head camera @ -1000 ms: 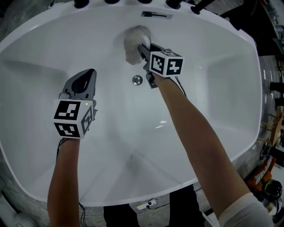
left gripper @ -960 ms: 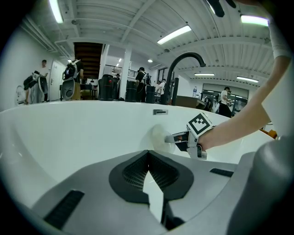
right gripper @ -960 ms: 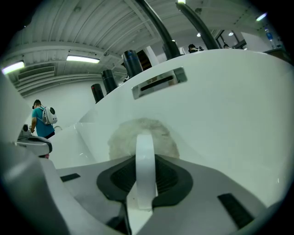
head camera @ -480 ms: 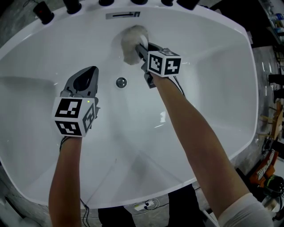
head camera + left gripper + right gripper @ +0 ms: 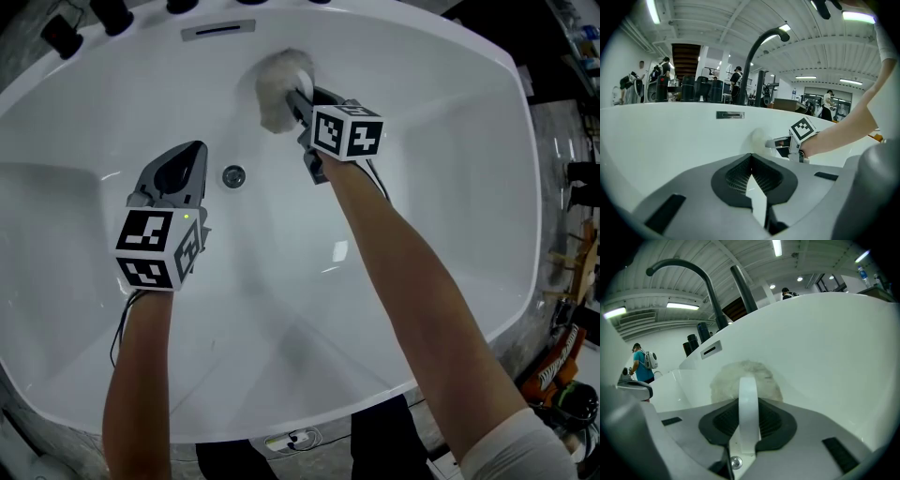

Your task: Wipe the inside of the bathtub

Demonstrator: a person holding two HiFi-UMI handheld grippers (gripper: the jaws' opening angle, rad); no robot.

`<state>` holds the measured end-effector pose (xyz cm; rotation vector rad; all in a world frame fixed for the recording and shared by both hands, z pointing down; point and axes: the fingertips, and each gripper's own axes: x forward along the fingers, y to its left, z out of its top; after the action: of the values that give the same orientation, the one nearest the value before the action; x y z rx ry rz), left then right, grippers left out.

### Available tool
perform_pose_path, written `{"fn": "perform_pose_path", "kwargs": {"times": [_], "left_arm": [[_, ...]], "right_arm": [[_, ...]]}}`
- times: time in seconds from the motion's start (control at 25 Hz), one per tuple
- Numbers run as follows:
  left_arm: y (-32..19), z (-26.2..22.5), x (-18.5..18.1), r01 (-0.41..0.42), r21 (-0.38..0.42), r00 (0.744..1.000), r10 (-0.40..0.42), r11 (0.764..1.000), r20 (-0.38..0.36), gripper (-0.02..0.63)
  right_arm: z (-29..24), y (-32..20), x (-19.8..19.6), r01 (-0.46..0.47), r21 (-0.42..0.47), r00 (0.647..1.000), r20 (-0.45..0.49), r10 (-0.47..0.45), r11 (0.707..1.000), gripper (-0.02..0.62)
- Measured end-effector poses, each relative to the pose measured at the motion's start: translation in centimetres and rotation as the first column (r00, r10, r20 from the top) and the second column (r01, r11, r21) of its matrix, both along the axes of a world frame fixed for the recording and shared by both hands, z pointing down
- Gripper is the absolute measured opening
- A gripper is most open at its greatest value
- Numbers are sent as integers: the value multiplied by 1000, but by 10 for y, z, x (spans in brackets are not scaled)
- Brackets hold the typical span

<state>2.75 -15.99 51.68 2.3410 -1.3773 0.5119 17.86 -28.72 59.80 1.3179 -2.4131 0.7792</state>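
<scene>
One white bathtub (image 5: 450,187): drain (image 5: 233,175) in its floor, fluffy pad (image 5: 277,84) at the far wall. Right gripper (image 5: 300,105) clamps the pad's handle; left gripper (image 5: 192,152) closed, empty.

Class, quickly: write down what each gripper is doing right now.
Left gripper: fingers closed, holding nothing.
Right gripper: closed on the handle of the fluffy white scrubber.

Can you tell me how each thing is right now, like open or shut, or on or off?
left claw: shut, holding nothing.
right claw: shut on the scrubber's white handle.
scrubber: pressed against the tub's far wall.
drain: uncovered, nothing on it.
tap: no water coming out.
bathtub: no water pooled inside.
</scene>
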Motion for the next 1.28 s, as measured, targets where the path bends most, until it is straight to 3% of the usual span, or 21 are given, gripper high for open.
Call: {"fn": "perform_pose_path", "kwargs": {"times": [0.64,0.96,1.28], "left_arm": [[0,11,61,20,15,1000,-20,1000,-15,6],[-12,16,110,-9,14,1000,9,1000,-28,6],[-41,5,169,-42,35,998,43,999,-48,6]], "right_arm": [[-2,4,29,186,136,979,-114,-171,973,91],[2,-3,79,139,141,987,-96,-126,980,91],[-1,-24,159,82,147,992,-106,-66,986,91]]}}
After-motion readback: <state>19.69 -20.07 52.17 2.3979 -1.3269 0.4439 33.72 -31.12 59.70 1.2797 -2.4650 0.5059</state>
